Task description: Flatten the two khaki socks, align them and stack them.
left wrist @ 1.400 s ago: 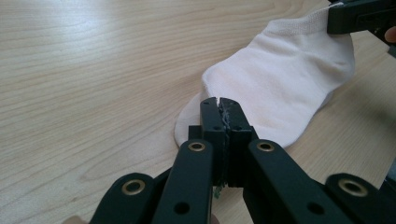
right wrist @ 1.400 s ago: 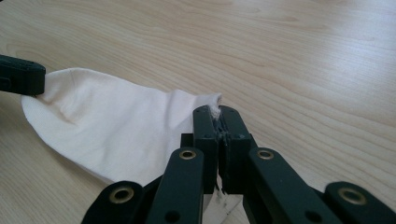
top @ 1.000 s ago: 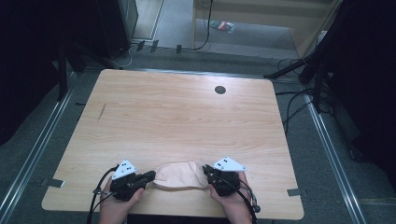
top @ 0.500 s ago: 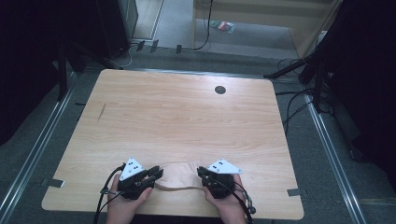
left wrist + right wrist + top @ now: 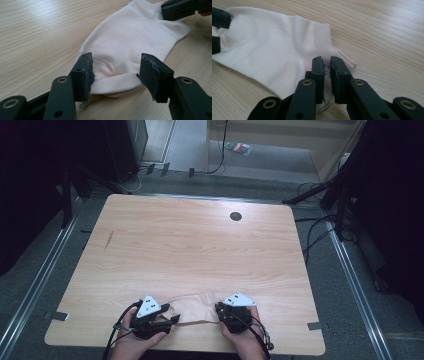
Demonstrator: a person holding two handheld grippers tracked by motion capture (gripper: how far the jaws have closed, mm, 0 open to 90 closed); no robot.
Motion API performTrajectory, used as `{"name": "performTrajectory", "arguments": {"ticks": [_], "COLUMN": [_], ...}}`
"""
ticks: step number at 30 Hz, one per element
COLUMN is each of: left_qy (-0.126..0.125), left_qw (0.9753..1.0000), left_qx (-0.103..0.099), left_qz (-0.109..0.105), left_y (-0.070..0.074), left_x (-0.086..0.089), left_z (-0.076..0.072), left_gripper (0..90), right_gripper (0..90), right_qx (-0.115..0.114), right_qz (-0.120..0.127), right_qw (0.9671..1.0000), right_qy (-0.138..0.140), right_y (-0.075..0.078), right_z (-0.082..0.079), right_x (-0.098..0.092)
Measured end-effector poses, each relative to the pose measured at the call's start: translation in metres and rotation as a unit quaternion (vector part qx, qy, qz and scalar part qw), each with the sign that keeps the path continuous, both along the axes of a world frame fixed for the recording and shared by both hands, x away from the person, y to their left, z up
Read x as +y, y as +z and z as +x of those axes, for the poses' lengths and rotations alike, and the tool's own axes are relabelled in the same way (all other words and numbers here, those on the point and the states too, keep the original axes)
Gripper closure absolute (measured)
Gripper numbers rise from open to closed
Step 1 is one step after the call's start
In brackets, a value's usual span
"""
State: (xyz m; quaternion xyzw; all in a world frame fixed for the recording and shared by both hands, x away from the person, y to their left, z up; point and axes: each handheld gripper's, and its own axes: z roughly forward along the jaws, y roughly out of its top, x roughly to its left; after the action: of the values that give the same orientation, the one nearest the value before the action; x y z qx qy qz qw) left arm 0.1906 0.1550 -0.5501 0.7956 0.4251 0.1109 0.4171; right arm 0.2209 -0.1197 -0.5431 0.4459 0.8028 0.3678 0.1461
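Note:
A pale cream sock (image 5: 192, 308) lies flat on the wooden table (image 5: 200, 250) near its front edge, between my two grippers. My left gripper (image 5: 172, 318) is open, its jaws either side of the sock's rounded end (image 5: 130, 42) without pinching it (image 5: 116, 71). My right gripper (image 5: 218, 310) is shut on the sock's ribbed cuff end (image 5: 326, 67); the sock (image 5: 269, 47) spreads away to its left. The right gripper (image 5: 182, 8) appears at the top right of the left gripper view. The left gripper (image 5: 218, 27) sits at the left edge of the right gripper view.
A small black round grommet (image 5: 235, 216) sits near the table's far edge and a dark mark (image 5: 108, 240) on the left side. Cables and dark stands lie on the floor around the table. Both hands rest close to the front edge.
The two grippers came closer together, then eased apart a little. The sock now lies slack and flat between them instead of stretched wide.

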Motion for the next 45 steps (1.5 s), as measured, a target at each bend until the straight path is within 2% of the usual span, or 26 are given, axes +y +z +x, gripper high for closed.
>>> {"name": "performTrajectory", "arguments": {"ticks": [2, 6, 9, 11, 14, 16, 18, 20, 22, 24, 27, 29, 30, 32, 35, 36, 39, 41, 43, 45], "left_qy": [-0.009, -0.012, -0.022, -0.026, -0.030, -0.029, -0.025, -0.017, -0.009, -0.006, -0.010, -0.011, -0.011, -0.013, -0.020, -0.029, -0.037, -0.027, -0.016, -0.008], "left_qw": [0.9999, 0.9998, 0.9993, 0.9993, 0.9993, 0.9989, 0.9979, 0.9970, 0.9977, 0.9986, 0.9998, 0.9998, 0.9998, 0.9996, 0.9973, 0.9966, 0.9970, 0.9975, 0.9979, 0.9983], "left_qx": [-0.008, -0.011, -0.015, -0.017, -0.021, -0.036, -0.049, -0.058, -0.051, -0.039, -0.013, -0.016, -0.017, -0.022, -0.045, -0.049, -0.051, -0.059, -0.062, -0.057], "left_qz": [0.012, 0.010, 0.024, 0.023, 0.004, -0.008, -0.033, -0.047, -0.044, -0.034, -0.007, 0.003, 0.006, 0.015, 0.054, 0.060, 0.044, 0.028, 0.007, -0.009], "left_y": [0.000, -0.001, 0.000, 0.000, 0.001, 0.006, 0.011, 0.013, 0.010, 0.004, -0.002, -0.002, -0.002, -0.003, -0.003, -0.003, -0.001, 0.004, 0.007, 0.008], "left_x": [-0.001, -0.002, -0.004, -0.003, 0.003, 0.008, 0.013, 0.015, 0.013, 0.009, 0.004, 0.002, 0.002, 0.000, -0.006, -0.007, -0.003, 0.006, 0.015, 0.022], "left_z": [0.003, 0.018, 0.027, 0.031, 0.030, 0.026, 0.025, 0.028, 0.031, 0.034, 0.037, 0.036, 0.036, 0.035, 0.030, 0.029, 0.026, 0.022, 0.020, 0.021], "left_gripper": [40.3, 37.8, 36.2, 36.2, 35.9, 35.3, 36.9, 41.0, 44.5, 42.9, 42.1, 41.6, 41.4, 41.4, 40.2, 39.0, 32.5, 31.9, 37.7, 47.7], "right_gripper": [82.0, 82.5, 82.6, 82.7, 80.8, 77.3, 78.1, 79.8, 80.8, 81.0, 81.0, 79.2, 78.4, 78.6, 79.8, 79.8, 75.5, 73.9, 75.7, 79.5], "right_qx": [-0.009, -0.014, -0.019, -0.020, -0.014, -0.008, -0.025, -0.048, -0.057, -0.047, -0.029, -0.018, -0.018, -0.023, -0.021, -0.021, -0.005, -0.009, -0.017, -0.022], "right_qz": [-0.011, -0.009, -0.011, -0.009, -0.002, 0.013, 0.030, 0.041, 0.050, 0.053, 0.031, 0.018, 0.006, 0.004, 0.000, 0.000, 0.012, 0.037, 0.063, 0.072], "right_qw": [0.9999, 0.9998, 0.9996, 0.9995, 0.9995, 0.9995, 0.9989, 0.9977, 0.9970, 0.9975, 0.9991, 0.9997, 0.9998, 0.9997, 0.9998, 0.9998, 0.9998, 0.9993, 0.9979, 0.9969], "right_qy": [-0.004, -0.011, -0.017, -0.022, -0.030, -0.029, -0.025, -0.024, -0.017, -0.005, 0.007, 0.002, 0.000, -0.002, -0.003, -0.003, -0.013, -0.004, 0.006, 0.025], "right_y": [0.000, -0.001, -0.002, -0.002, -0.002, 0.001, 0.007, 0.013, 0.016, 0.014, 0.005, 0.000, -0.002, -0.004, -0.004, -0.003, -0.001, 0.006, 0.016, 0.023], "right_z": [0.001, 0.005, 0.008, 0.011, 0.013, 0.012, 0.008, 0.005, 0.005, 0.008, 0.012, 0.014, 0.015, 0.017, 0.018, 0.019, 0.020, 0.020, 0.020, 0.020], "right_x": [0.000, -0.001, 0.001, 0.001, 0.001, 0.000, -0.002, -0.002, 0.000, 0.005, 0.014, 0.017, 0.017, 0.015, 0.014, 0.013, 0.012, 0.010, 0.012, 0.019]}}
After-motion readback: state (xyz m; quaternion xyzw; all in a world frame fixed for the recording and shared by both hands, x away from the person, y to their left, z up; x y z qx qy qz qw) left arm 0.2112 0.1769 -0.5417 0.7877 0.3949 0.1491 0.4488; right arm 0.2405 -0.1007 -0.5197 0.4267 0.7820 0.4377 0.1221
